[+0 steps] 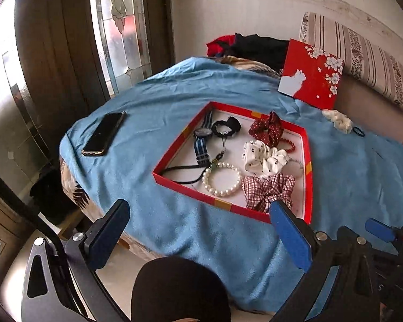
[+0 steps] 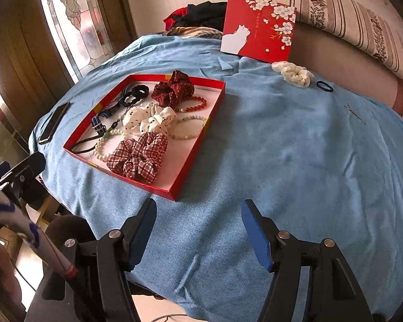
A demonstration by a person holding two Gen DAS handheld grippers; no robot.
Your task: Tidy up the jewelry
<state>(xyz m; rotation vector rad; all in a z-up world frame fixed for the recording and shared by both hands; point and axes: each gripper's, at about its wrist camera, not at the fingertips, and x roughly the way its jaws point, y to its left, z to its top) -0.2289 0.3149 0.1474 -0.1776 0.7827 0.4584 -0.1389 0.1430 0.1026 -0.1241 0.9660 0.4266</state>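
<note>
A red-rimmed box (image 1: 178, 145) (image 2: 198, 166) lies on the blue cloth. It holds a plaid scrunchie (image 1: 266, 190) (image 2: 138, 158), a white dotted scrunchie (image 1: 263, 157) (image 2: 147, 119), a dark red scrunchie (image 1: 266, 128) (image 2: 173, 88), a pearl bracelet (image 1: 221, 178) (image 2: 102, 145), a striped watch (image 1: 202, 139), a black scrunchie (image 1: 227, 126) and red beads (image 2: 194, 104). A cream scrunchie (image 1: 338, 119) (image 2: 294, 73) and a dark hair tie (image 1: 358, 131) (image 2: 325, 86) lie outside it. My left gripper (image 1: 198, 230) and right gripper (image 2: 198, 230) are open and empty, at the near edge.
The red box lid (image 1: 313, 77) (image 2: 260, 28) leans against a striped cushion (image 2: 335, 21). A phone (image 1: 104, 134) (image 2: 55, 122) lies left of the box. Dark clothes (image 1: 255, 47) are piled at the back. A thin pin (image 2: 356, 114) lies on the cloth at right.
</note>
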